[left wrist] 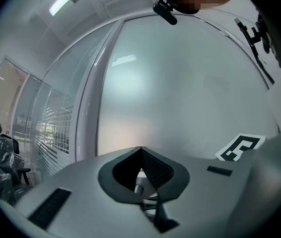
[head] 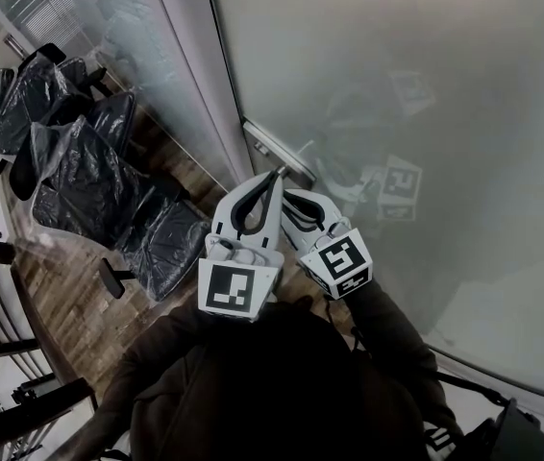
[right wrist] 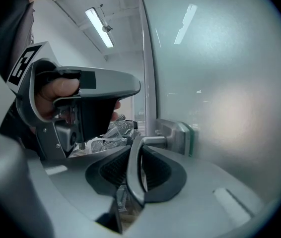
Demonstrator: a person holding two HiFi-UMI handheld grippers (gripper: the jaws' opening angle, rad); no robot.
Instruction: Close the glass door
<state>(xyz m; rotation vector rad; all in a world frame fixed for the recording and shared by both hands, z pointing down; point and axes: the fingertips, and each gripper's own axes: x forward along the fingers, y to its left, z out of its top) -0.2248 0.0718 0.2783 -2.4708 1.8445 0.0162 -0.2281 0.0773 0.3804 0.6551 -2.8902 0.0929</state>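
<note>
Right gripper view: my right tongs (right wrist: 138,148) are pinching the metal lever handle (right wrist: 134,175), whose mount sits just beyond on the frosted glass door (right wrist: 230,83). My left tongs (left wrist: 141,150) are pressed together on nothing (they face the same pane). Far left, plastic-wrapped chairs (head: 80,161) stand on the wood floor (head: 70,296).

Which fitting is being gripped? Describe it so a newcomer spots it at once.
Start at the big frosted glass door and go to its edge beside the grey frame post. A metal plate clamps the glass there, and a slim bent lever handle sticks out from it. It is the only hardware on the pane, pinched in the right tongs.
</note>
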